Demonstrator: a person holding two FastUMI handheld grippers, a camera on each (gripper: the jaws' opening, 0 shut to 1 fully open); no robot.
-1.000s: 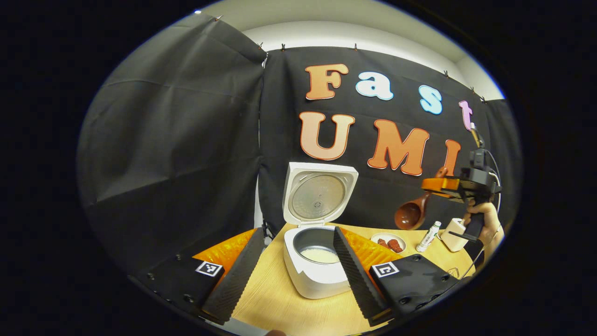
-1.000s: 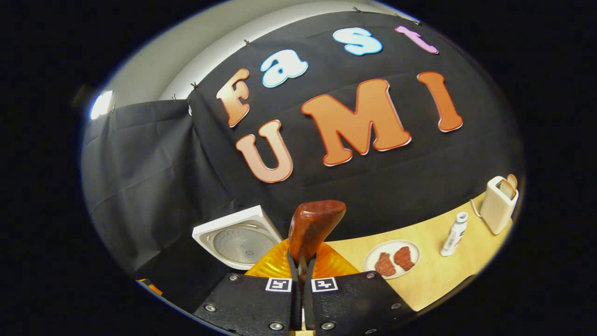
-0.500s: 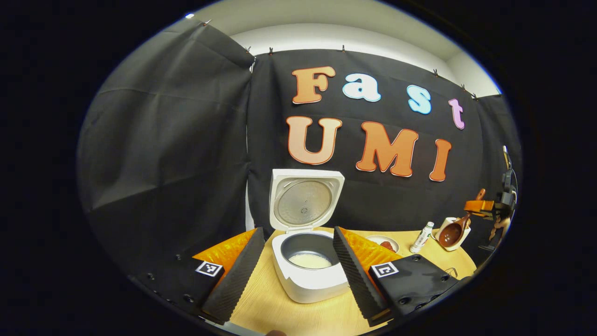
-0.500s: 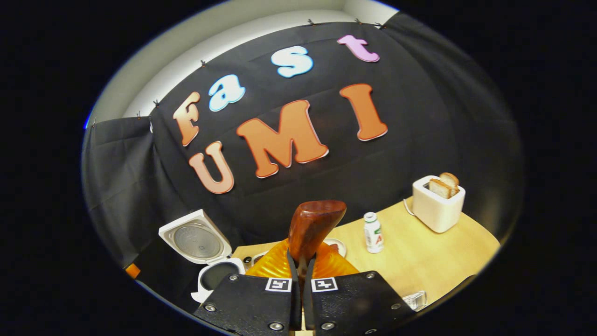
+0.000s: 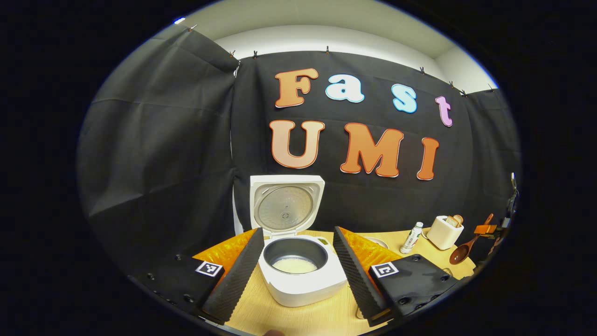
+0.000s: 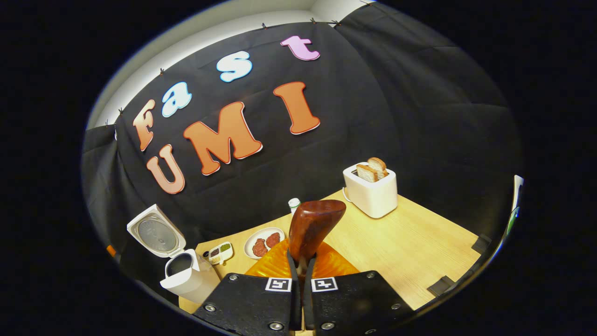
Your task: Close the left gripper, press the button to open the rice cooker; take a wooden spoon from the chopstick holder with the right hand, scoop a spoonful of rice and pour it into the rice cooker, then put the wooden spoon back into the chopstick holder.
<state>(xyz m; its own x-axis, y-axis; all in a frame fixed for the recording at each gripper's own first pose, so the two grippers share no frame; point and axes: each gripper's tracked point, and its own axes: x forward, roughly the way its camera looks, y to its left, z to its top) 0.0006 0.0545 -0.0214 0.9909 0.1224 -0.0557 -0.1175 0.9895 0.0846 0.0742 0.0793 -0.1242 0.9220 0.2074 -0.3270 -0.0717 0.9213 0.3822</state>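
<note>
The white rice cooker (image 5: 303, 289) stands open on the table, its lid (image 5: 285, 205) upright and white rice (image 5: 294, 265) in the pot. My left gripper (image 5: 297, 232) is open, a finger on each side of the cooker and nothing between them. My right gripper (image 6: 301, 261) is shut on the handle of the brown wooden spoon (image 6: 313, 226), whose bowl points forward with its back toward the camera. In the left gripper view the right gripper (image 5: 485, 229) sits at the far right, low over the table edge, with the spoon (image 5: 461, 253) hanging down to the left. The cooker (image 6: 186, 277) lies far to the left in the right gripper view.
On the wooden table (image 6: 410, 247) stand a white toaster (image 6: 371, 191) with bread slices, a small white bottle (image 5: 410, 237), a plate of red meat pieces (image 6: 264, 241) and a small dish (image 6: 220, 252) beside the cooker. Black cloth walls close in the back and sides.
My right gripper has carried the spoon away from the cooker, to the right and down toward the table's right end. The left gripper has stayed open in front of the cooker.
</note>
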